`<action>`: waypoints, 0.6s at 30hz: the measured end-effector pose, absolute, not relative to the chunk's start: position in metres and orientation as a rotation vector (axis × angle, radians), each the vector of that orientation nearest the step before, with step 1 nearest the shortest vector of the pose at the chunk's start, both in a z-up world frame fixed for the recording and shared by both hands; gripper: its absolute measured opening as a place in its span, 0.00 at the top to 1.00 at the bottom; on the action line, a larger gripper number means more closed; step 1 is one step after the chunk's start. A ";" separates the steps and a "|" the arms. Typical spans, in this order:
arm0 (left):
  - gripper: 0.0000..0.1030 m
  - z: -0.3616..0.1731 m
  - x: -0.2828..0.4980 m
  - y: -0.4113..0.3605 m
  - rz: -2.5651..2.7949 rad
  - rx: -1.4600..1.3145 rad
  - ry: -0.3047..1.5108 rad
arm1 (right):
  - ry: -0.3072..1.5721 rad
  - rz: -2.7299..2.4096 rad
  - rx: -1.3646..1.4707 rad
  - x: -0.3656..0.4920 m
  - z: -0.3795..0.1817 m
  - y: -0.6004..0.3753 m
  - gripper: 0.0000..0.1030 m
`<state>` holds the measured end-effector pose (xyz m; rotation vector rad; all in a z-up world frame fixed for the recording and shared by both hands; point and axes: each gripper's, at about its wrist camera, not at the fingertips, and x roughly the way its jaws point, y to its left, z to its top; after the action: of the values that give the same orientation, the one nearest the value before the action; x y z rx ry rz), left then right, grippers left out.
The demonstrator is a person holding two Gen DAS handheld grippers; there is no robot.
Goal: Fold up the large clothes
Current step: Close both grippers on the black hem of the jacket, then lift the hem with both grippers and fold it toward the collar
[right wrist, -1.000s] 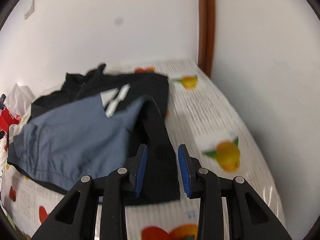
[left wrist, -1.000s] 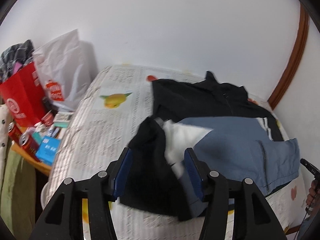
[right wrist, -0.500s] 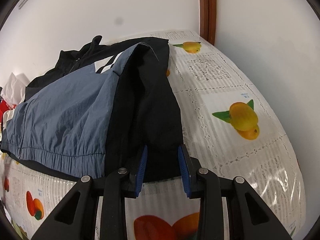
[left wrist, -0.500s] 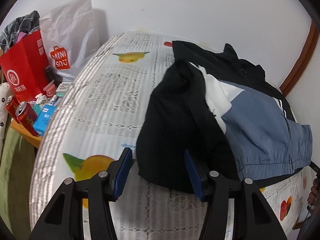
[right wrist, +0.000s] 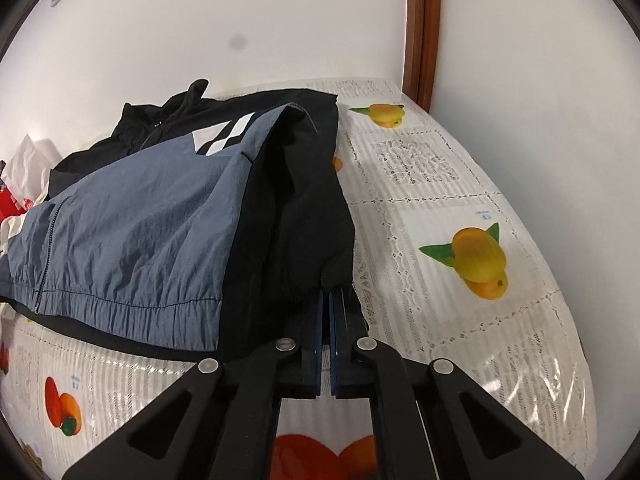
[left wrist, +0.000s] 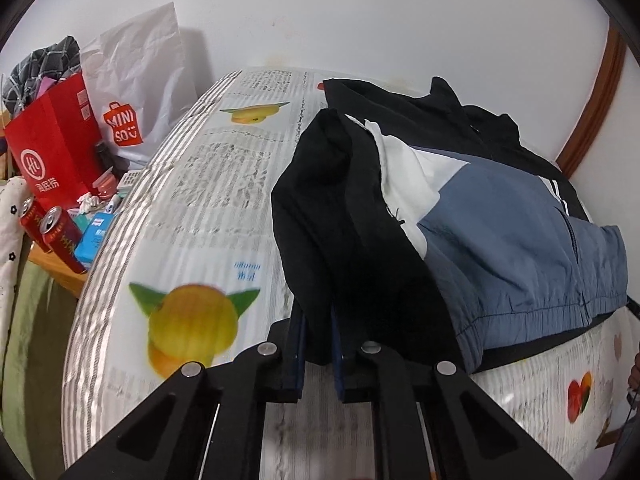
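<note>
A black, blue and white jacket lies on the table with a fruit-print cloth. Its black left sleeve is folded over the body, and my left gripper is shut on the sleeve's cuff end at the near edge. In the right wrist view the jacket lies left of centre, and my right gripper is shut on the end of the black right sleeve near the hem.
Left of the table stand a red paper bag, a white Miniso bag, two red cans and small boxes. A wall runs behind the table, with a brown door frame at the far right corner.
Both grippers have closed from open onto the sleeve ends. The left sleeve, mid-air a second ago, now lies folded on the jacket, and both grippers have dropped toward the table.
</note>
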<state>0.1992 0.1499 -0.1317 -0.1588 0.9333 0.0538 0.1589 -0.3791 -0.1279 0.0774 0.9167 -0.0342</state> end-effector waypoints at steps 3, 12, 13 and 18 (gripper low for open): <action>0.90 -0.130 0.183 0.149 0.054 -0.159 0.940 | 0.914 -0.028 0.083 0.154 -0.126 -0.382 0.98; 0.89 -0.128 0.136 0.150 0.054 -0.175 0.959 | 0.922 -0.019 0.061 0.131 -0.126 -0.378 0.98; 0.89 -0.128 0.134 0.150 0.052 -0.179 0.961 | 0.925 -0.023 0.065 0.130 -0.126 -0.379 0.97; 0.86 -0.123 0.123 0.151 0.053 -0.194 0.956 | 0.923 -0.039 0.062 0.119 -0.117 -0.379 0.94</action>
<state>0.1231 0.1512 -0.1232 -0.1944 0.9561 0.0529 0.1190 -0.3787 -0.1165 0.0616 0.9233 -0.0389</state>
